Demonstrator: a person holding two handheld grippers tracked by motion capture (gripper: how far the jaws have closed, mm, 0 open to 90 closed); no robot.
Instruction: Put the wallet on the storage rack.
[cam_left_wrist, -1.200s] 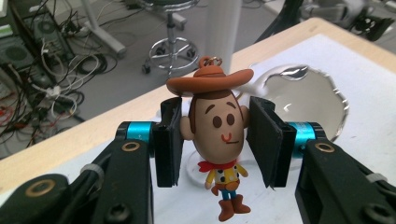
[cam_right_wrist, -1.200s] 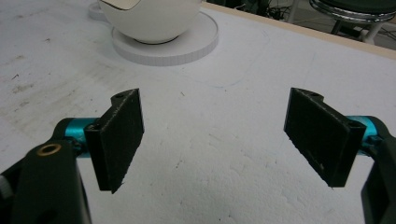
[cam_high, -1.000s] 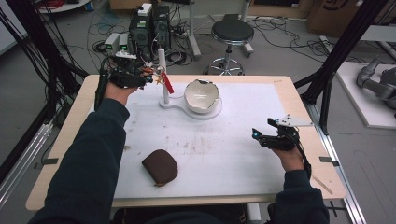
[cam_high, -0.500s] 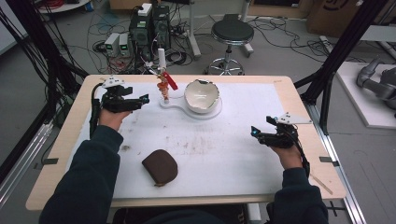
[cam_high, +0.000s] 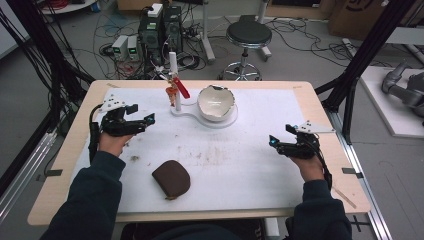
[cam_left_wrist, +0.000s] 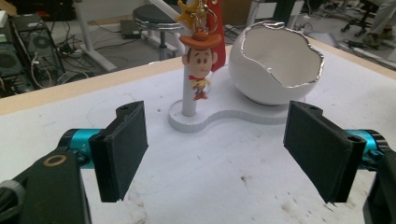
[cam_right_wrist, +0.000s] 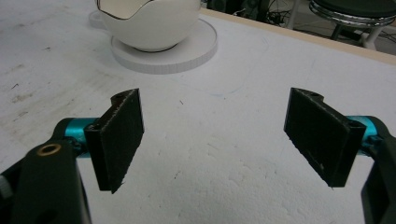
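Note:
A cowboy-figure keychain (cam_high: 173, 91) with a red tag hangs on the white post (cam_high: 173, 62) of a stand at the table's back. A broken-egg-shaped white bowl (cam_high: 216, 102) sits on the same stand. My left gripper (cam_high: 141, 114) hovers left of the post, apart from it. Its jaws have just been opening and stand wide with nothing between them. In the left gripper view the keychain (cam_left_wrist: 198, 60) and bowl (cam_left_wrist: 275, 65) lie beyond the left gripper (cam_left_wrist: 224, 140). My right gripper (cam_high: 280, 136) rests open at the right, empty (cam_right_wrist: 219, 135).
A brown pouch (cam_high: 171, 178) lies near the front edge, left of centre. The white mat (cam_high: 250, 165) covers the wooden table and bears small dark stains. A stool (cam_high: 247, 35) and computer boxes (cam_high: 160, 27) stand on the floor behind the table.
My left gripper has pulled back from the post toward the left and down, and its jaws have opened. The keychain stays hanging on the post. The right hand has kept still.

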